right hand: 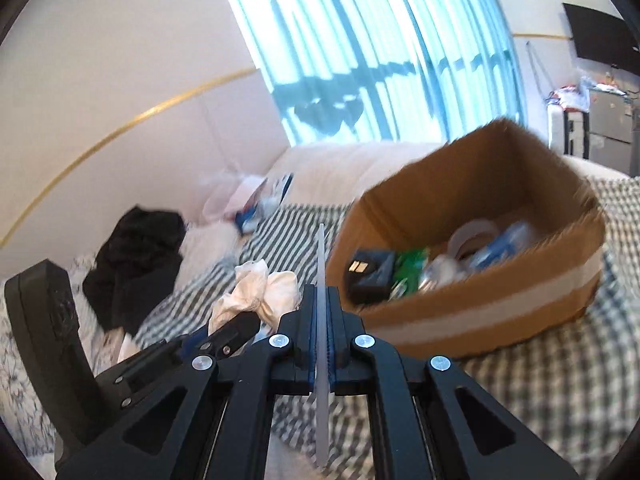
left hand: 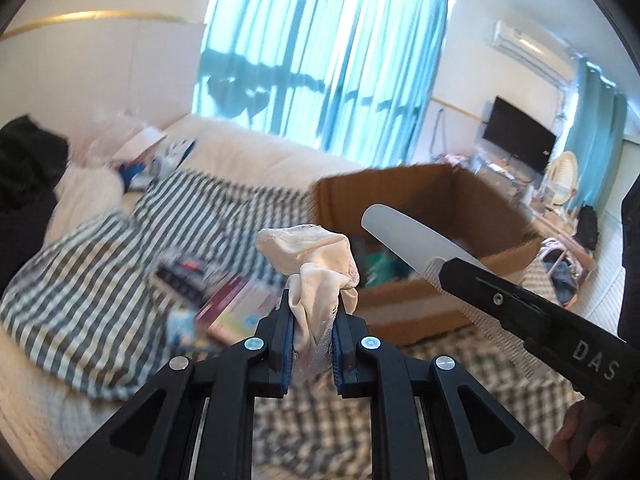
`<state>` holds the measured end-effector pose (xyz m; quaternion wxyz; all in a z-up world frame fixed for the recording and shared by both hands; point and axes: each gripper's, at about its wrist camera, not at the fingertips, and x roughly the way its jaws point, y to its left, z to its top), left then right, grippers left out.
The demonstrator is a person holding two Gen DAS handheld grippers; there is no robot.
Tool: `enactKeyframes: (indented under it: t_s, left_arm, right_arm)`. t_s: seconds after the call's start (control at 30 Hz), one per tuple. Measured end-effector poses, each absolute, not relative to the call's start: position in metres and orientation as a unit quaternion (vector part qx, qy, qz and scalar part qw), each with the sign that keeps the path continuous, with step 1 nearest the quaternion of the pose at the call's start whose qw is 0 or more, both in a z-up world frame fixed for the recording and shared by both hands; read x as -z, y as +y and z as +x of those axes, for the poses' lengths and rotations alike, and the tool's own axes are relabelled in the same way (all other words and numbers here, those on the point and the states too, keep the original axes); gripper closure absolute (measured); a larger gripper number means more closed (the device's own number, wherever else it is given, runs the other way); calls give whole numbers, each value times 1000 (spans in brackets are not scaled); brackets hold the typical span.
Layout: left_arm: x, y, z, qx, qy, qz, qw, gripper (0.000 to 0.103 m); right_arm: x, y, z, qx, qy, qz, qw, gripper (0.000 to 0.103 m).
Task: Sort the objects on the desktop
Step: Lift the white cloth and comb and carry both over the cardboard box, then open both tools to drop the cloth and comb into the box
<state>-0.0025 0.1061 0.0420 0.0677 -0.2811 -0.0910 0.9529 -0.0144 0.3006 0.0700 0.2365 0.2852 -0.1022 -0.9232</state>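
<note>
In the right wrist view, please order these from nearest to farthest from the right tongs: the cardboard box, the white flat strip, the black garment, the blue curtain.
1. White flat strip: clamped in the right tongs.
2. Cardboard box: just ahead, to the right.
3. Black garment: farther off, to the left on the bed.
4. Blue curtain: at the window, behind everything.

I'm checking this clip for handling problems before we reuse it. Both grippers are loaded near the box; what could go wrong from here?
1. The left gripper pinches only the bottom of the cream cloth; its loose top might snag on the cardboard box rim.
2. The right gripper clamps the thin white flat piece edge-on, so it could pivot or slip.
3. Both loads sit close together and may collide.
</note>
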Motion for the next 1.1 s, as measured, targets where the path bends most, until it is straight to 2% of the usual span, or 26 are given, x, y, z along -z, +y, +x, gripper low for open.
enactKeyframes:
  t_s: [0.17, 0.3, 0.7, 0.73, 0.8, 0.83, 0.87, 0.97, 1.1]
  left_arm:
    - [-64, 140, -30, -954, -76, -274, 95, 89]
    - [-71, 162, -61, -949, -77, -279, 123, 89]
    - [-46, 207, -138, -932, -70, -322, 151, 89]
    - [-44, 209, -140, -930, -66, -327, 154, 86]
    - [-42, 210, -142, -929, -58, -334, 148, 66]
    - [-41, 209, -141, -928, -56, -339, 145, 39]
    - [-41, 207, -139, -928, -59, -339, 144, 19]
    - [-47, 195, -129, -931, -80, -322, 152, 12]
    - [-64, 182, -121, -930, -67, -330, 146, 11]
  right_arm:
    - [-85, 340, -41, 927, -136, 272, 219, 100]
    - [-91, 365, -72, 935, -130, 273, 187, 100]
    - [-77, 392, -129, 935, -138, 294, 144, 100]
    - [-77, 393, -130, 934, -140, 294, 144, 100]
    - [-78, 394, -128, 935, -146, 290, 143, 98]
    - [-80, 395, -125, 935, -148, 287, 144, 93]
    - [-82, 395, -122, 936, -148, 283, 144, 82]
    - [-90, 393, -112, 939, -152, 269, 151, 63]
    - [-107, 388, -91, 946, -136, 258, 142, 59]
